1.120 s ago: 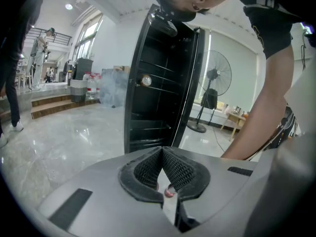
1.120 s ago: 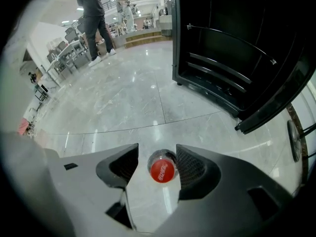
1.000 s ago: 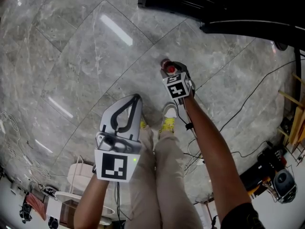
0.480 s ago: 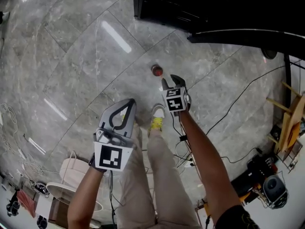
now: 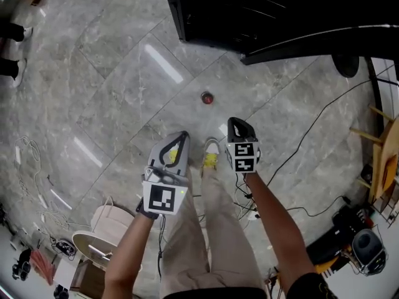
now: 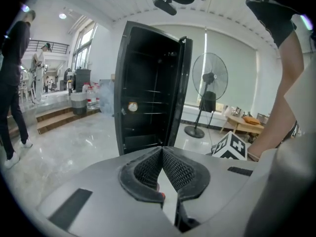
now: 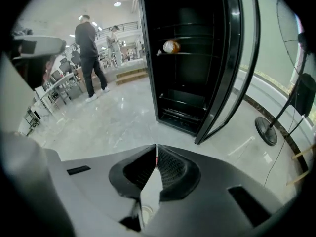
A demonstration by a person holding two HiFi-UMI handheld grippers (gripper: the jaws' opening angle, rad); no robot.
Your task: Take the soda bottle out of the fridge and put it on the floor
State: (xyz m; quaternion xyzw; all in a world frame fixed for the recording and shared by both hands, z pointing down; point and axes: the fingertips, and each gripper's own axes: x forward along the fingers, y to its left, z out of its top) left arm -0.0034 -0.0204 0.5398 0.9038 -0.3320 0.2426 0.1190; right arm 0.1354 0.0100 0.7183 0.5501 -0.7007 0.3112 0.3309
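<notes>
I see grey marble floor (image 5: 106, 67) with the soda bottle (image 5: 206, 97) standing alone on it, a little way out from the open black fridge (image 5: 206, 11); a fan base (image 5: 346, 65) and black cables (image 5: 303, 141) are off to the right

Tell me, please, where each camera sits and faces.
Head view: on the head, down at floor and soda bottle; left hand-held gripper, right hand-held gripper, arms, legs show.
Left gripper view: behind its shut jaws, facing the open fridge; an arm shows.
Right gripper view: likewise, behind shut jaws.
Shared: both gripper views see the fridge.
</notes>
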